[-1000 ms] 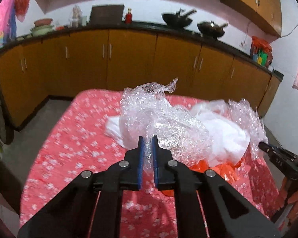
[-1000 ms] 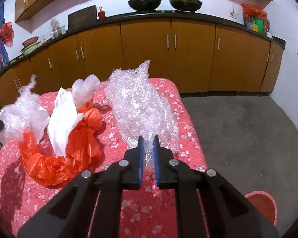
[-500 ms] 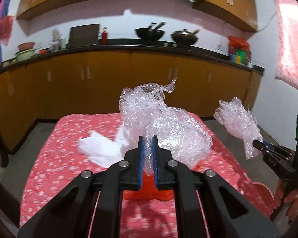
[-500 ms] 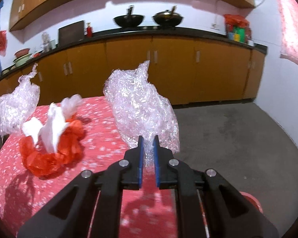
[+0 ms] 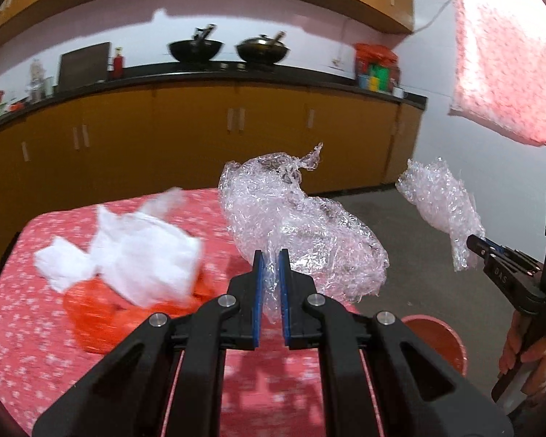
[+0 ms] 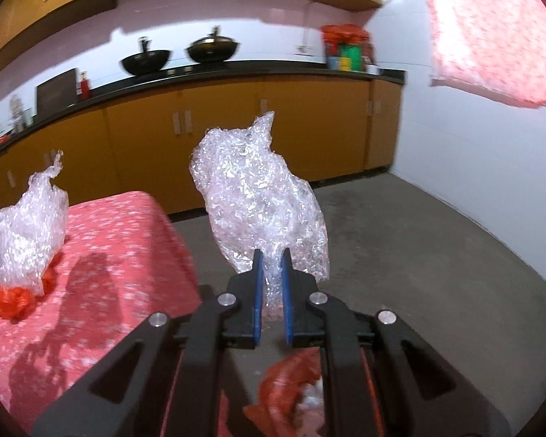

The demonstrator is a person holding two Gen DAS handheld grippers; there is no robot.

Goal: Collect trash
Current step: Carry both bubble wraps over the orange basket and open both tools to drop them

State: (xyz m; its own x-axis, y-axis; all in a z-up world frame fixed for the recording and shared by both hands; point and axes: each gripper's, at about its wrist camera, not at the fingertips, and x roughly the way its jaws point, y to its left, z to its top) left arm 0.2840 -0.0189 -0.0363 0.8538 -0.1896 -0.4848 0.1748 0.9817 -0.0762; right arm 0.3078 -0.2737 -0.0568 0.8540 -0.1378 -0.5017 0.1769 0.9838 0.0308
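In the left wrist view my left gripper (image 5: 269,258) is shut on a crumpled wad of clear plastic wrap (image 5: 302,233), held up over the right end of the table. At the right edge a hand holds my right gripper (image 5: 473,245), which pinches a second clear plastic wad (image 5: 440,204) over the floor. The right wrist view shows my right gripper (image 6: 271,255) shut on that wad (image 6: 258,196), with the left one's wad (image 6: 29,225) at far left. A white plastic bag (image 5: 142,258) lies on an orange bag (image 5: 102,313) on the table.
The table wears a red flowered cloth (image 5: 25,346). A red bin (image 5: 440,335) stands on the grey floor by the table's right end; it appears blurred under my right gripper (image 6: 291,382). Brown cabinets (image 5: 163,145) line the back wall, and a white wall (image 6: 473,164) closes the right.
Both grippers have swung right with their plastic wads. The right one has left the table and is now over the floor and bin. The white and orange bags stayed on the table.
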